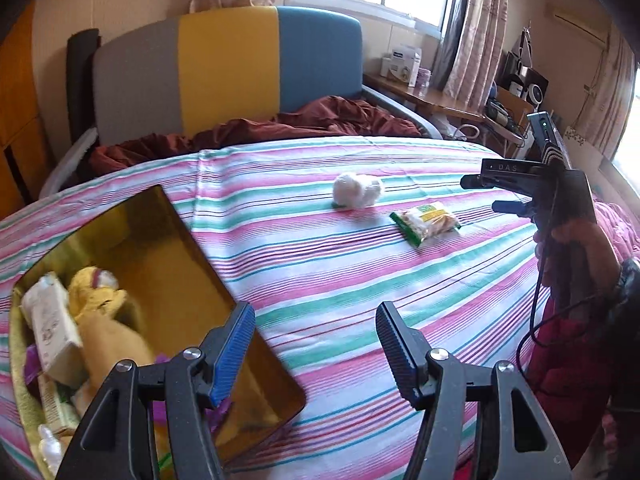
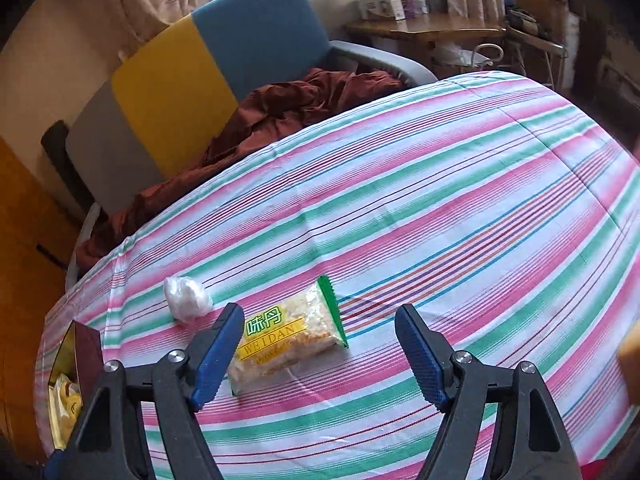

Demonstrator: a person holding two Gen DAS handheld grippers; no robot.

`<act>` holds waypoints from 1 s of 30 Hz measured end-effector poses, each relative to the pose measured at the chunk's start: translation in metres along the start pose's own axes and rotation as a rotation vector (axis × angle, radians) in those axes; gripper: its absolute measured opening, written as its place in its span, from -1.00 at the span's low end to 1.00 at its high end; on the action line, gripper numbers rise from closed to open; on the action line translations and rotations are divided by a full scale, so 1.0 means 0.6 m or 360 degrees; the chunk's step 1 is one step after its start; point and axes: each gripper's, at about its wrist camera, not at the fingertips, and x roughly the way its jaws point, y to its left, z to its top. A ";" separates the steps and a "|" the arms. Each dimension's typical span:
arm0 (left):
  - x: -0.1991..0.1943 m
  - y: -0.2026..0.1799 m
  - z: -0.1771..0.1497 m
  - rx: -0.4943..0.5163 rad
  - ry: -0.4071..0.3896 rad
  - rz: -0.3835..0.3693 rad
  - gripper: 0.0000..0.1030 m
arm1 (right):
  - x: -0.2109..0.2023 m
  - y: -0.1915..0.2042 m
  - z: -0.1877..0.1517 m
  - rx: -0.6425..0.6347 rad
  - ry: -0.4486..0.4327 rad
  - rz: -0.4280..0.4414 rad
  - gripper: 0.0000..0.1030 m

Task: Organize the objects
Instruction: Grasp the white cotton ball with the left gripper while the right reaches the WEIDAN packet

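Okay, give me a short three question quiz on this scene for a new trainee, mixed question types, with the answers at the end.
1. True or false: the snack packet already lies inside the gold box.
2. Which loose item lies nearer the gold box: A) white fluffy ball, B) snack packet?
3. What is between the right gripper fingers?

Key: 1. False, it lies on the striped cloth. 2. A. 3. Nothing is gripped; the jaws stand open over the packet.
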 end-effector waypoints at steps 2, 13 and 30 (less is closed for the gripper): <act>0.020 -0.011 0.015 -0.0010 0.0025 -0.0038 0.24 | 0.000 -0.006 0.001 0.0038 0.0006 0.0012 0.52; 0.154 -0.045 0.110 -0.0033 0.0183 -0.0137 0.27 | 0.007 -0.021 0.001 0.0141 0.0062 0.0089 0.57; 0.360 -0.062 0.215 -0.0135 0.0241 -0.0015 0.64 | 0.026 -0.015 0.001 0.0143 0.0127 0.0149 0.59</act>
